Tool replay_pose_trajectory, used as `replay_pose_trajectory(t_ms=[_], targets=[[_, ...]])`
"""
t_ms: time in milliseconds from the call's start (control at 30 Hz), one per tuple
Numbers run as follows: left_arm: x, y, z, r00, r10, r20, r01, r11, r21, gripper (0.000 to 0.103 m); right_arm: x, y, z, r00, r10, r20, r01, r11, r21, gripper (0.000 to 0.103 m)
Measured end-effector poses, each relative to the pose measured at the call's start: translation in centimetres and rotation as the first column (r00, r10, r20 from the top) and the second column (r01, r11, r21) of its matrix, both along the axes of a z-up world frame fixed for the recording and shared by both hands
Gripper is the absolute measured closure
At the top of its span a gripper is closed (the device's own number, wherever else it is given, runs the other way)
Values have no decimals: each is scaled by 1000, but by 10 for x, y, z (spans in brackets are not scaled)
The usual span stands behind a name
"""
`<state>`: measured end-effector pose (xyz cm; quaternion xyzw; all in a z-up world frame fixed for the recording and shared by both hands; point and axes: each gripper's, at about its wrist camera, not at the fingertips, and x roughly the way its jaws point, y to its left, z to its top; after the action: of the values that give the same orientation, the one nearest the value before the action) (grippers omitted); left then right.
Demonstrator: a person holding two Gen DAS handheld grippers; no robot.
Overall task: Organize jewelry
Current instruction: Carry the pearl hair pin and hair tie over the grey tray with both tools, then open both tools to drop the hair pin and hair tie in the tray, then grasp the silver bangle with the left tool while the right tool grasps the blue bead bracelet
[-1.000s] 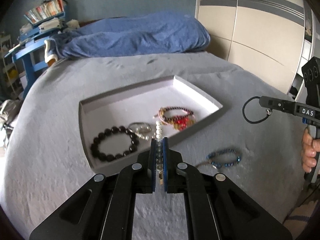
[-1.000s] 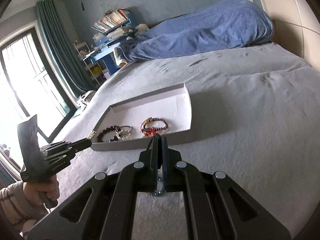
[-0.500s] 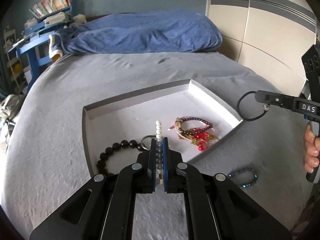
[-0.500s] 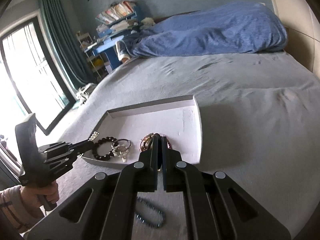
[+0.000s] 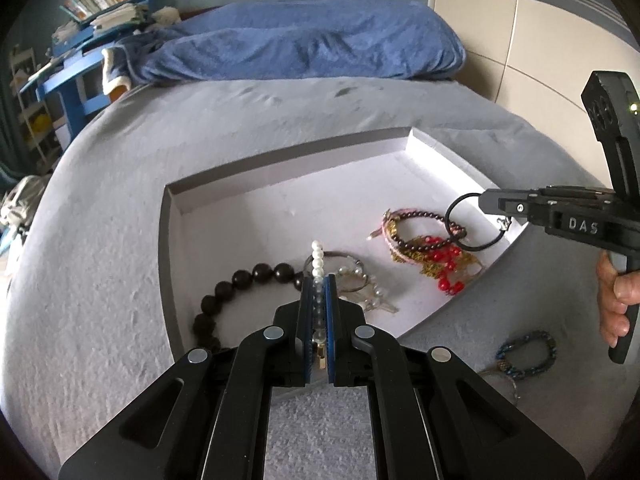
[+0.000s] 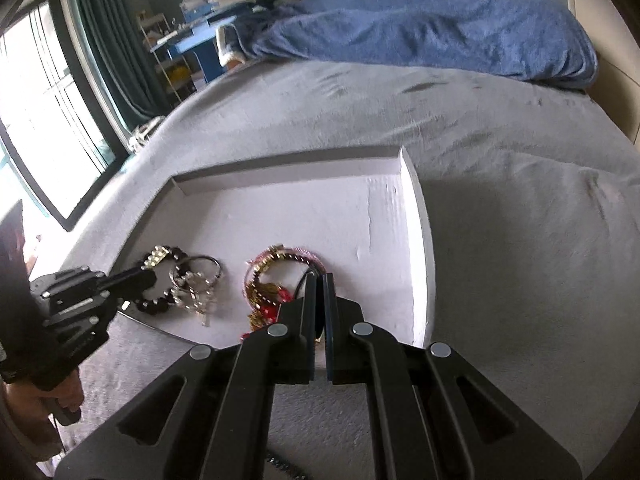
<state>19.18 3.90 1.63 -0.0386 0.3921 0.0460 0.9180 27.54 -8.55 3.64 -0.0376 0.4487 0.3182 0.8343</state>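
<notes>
Both grippers hang over the white tray (image 5: pixel 288 168): left gripper (image 5: pixel 319 280) clamps a pearl bracelet (image 5: pixel 317 258); right gripper (image 6: pixel 319 280), at three o'clock, pinches a black cord loop (image 5: pixel 460 206).

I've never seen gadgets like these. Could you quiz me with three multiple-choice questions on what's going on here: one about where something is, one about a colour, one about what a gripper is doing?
1. Where does the blue beaded bracelet lie?
A. In the tray
B. On the grey bedcover, outside the tray
C. On the blue blanket

2. What colour is the bead strand held in the left gripper?
A. White, pearl-like
B. Green
C. Orange

3. What is the right gripper doing?
A. Open and empty
B. Lying flat in the tray
C. Shut on a thin black ring

Answers: 1 B, it rests on the bedcover beside the near edge of the tray. 2 A, the pearl strand sticks out past the fingertips. 3 C, the black ring hangs from its closed tips above the tray.
</notes>
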Motion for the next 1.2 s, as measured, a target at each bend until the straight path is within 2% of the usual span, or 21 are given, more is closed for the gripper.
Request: replay_pose_trajectory(t_ms=[100, 133, 267, 333, 367, 400, 433, 467, 633, 833, 1200], targets=[[0, -2, -3, 1000, -3, -15, 3, 1000, 14, 94, -2, 1, -6, 1000, 7, 1, -7, 999, -35, 100], [0, -2, -4, 1000, -2, -16, 3, 1000, 15, 87, -1, 1, -7, 1000, 6, 2, -6, 999, -38, 99], [-5, -1, -3, 1000, 6, -2, -6, 1000, 4, 71, -3, -1, -6, 1000, 15, 12, -15, 998, -55, 96], [-9, -2, -1, 1000, 5, 9, -5, 1000, 4, 52, -8, -3, -3, 999, 20, 26, -19, 998, -55, 77], [-12, -2, 1, 1000, 3, 18, -3, 1000, 7, 47, -9, -5, -1, 999, 21, 33, -20, 999, -50, 71], [-14, -3, 2, 1000, 4, 25, -4, 1000, 10, 40, -12, -7, 1, 999, 22, 43, -20, 999, -44, 60], [-17, -4, 3, 999, 7, 32, -8, 1000, 12, 29, -15, -8, 2, 998, 23, 53, -21, 999, -37, 53], [-21, -5, 5, 999, 9, 45, -9, 1000, 11, 27, -17, -9, 3, 998, 23, 58, -21, 999, -33, 50], [-37, -8, 13, 995, -6, 101, 7, 1000, -9, 23, -36, -21, 10, 995, 17, 95, -17, 1000, 5, 38], [-67, -19, 14, 985, -40, 167, 44, 999, -23, 23, -70, -47, 18, 989, -23, 145, 12, 997, 77, 29], [-87, -41, -10, 988, -117, 99, 123, 991, -55, 23, -108, -93, -13, 993, -97, 60, 91, 992, 83, 28]])
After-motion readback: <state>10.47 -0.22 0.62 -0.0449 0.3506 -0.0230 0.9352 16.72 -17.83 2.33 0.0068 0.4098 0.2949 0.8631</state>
